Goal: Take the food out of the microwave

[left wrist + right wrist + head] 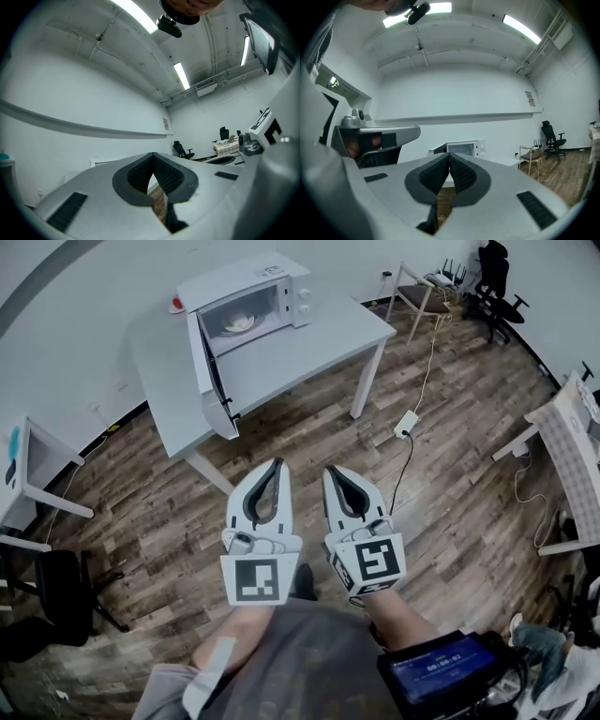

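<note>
Food (pixel 239 322) is seen as a pale dish on the floor of the microwave (pixel 246 306), whose door (pixel 211 381) stands swung open at the left of the cavity; what kind of food it is cannot be told at this range. The microwave is set on a white table (pixel 319 348), well apart from both tools.

The left gripper (pixel 272 465) and the right gripper (pixel 336 472) are held side by side close to the person's body, over wood floor, pointed toward the table. In each gripper view the ribbed pads (pixel 161 171) are seen meeting at their tips, with nothing between them — both are closed and empty.

The dish lies ahead and somewhat left of the fingertips in the head view. In the right gripper view the microwave (pixel 461 149) sits just above the closed tips, so that gripper is judged the better aligned. The open door is judged an obstacle on the left gripper's side. Nothing of the removal is done yet; the whole gap must be closed and the jaws opened first.
</note>
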`<action>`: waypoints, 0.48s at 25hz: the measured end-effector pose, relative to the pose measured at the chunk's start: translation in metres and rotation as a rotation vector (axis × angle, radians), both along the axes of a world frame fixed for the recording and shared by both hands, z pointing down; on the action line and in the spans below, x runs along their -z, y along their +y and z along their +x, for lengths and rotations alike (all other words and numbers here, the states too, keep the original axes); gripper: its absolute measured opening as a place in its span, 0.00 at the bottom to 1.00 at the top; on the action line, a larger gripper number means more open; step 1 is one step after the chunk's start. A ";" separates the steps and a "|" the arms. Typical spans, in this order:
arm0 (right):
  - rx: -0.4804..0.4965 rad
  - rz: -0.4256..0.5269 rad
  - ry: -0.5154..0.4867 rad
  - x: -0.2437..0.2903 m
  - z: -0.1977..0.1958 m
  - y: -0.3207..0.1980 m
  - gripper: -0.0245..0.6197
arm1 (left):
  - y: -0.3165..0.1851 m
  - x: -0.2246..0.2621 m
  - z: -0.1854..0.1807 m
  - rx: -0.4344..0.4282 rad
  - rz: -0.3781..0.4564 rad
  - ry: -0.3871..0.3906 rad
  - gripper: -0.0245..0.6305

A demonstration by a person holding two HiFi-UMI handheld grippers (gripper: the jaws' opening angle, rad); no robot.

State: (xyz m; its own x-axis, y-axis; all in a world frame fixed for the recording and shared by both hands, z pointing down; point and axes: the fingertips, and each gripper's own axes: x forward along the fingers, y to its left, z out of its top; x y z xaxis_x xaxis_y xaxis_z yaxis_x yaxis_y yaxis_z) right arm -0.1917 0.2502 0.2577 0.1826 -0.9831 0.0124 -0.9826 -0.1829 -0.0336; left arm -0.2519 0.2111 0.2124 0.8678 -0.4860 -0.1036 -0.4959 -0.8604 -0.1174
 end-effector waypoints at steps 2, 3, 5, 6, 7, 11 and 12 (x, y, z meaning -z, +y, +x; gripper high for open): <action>0.001 0.006 0.017 0.006 0.006 -0.015 0.05 | -0.017 0.002 0.006 0.002 -0.006 0.013 0.05; 0.003 0.007 0.024 0.008 0.008 -0.021 0.05 | -0.024 0.004 0.009 0.003 -0.008 0.023 0.05; 0.002 0.004 0.031 0.009 0.013 -0.031 0.05 | -0.035 0.006 0.016 -0.001 -0.005 0.036 0.05; -0.001 0.003 0.033 0.010 0.017 -0.034 0.05 | -0.038 0.007 0.019 -0.005 -0.002 0.035 0.05; -0.006 0.004 0.035 0.011 0.021 -0.037 0.05 | -0.041 0.007 0.023 -0.009 0.000 0.033 0.05; -0.015 0.005 0.045 0.014 0.038 -0.048 0.05 | -0.053 0.006 0.039 -0.015 -0.001 0.030 0.05; -0.016 0.005 0.044 0.014 0.043 -0.052 0.05 | -0.057 0.005 0.043 -0.015 -0.002 0.029 0.05</action>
